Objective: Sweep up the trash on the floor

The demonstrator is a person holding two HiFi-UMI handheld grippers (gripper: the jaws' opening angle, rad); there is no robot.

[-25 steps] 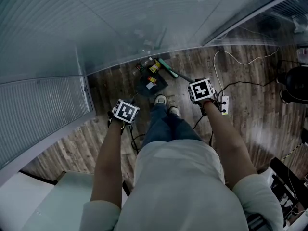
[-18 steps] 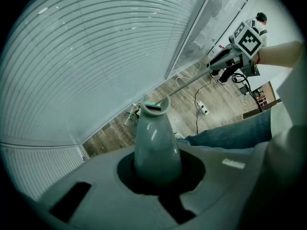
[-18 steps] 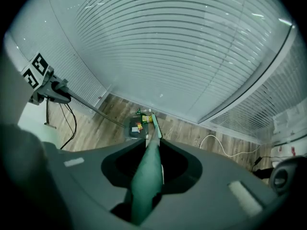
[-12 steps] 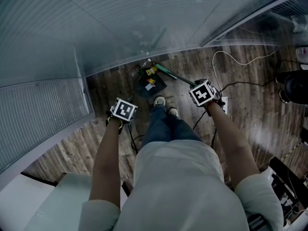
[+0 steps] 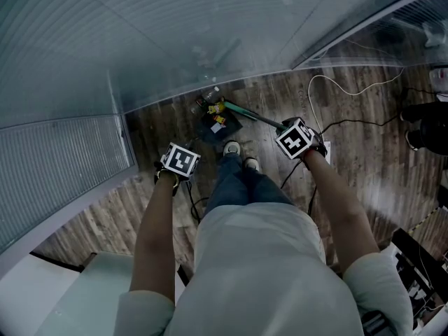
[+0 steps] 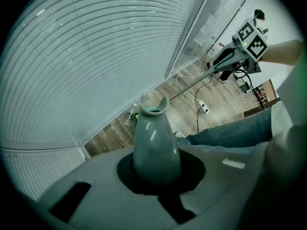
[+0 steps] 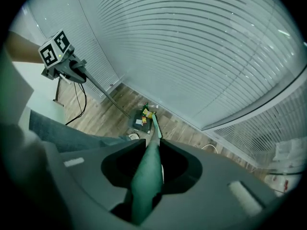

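A dark dustpan (image 5: 218,124) lies on the wood floor by the blind-covered wall, with yellow wrappers (image 5: 214,107) and a clear bottle (image 5: 208,93) at its far edge. A green broom (image 5: 243,108) reaches the pan from the right. My right gripper (image 5: 297,138) is shut on the broom's green handle (image 7: 147,169). My left gripper (image 5: 180,161) is shut on the dustpan's grey upright handle (image 6: 152,143). In the right gripper view the pan (image 7: 140,120) and wrappers (image 7: 146,112) sit beyond the handle's end. The left gripper (image 7: 57,51) shows there at the upper left.
My shoes (image 5: 233,146) stand just behind the pan. A white power strip (image 5: 325,148) with cables lies on the floor to the right. Dark chair parts (image 5: 425,124) are at the far right. A pale tabletop (image 5: 49,299) fills the lower left.
The broom's head has slid a little left toward the dustpan and the right gripper shifted slightly with it. The left gripper has hardly moved.
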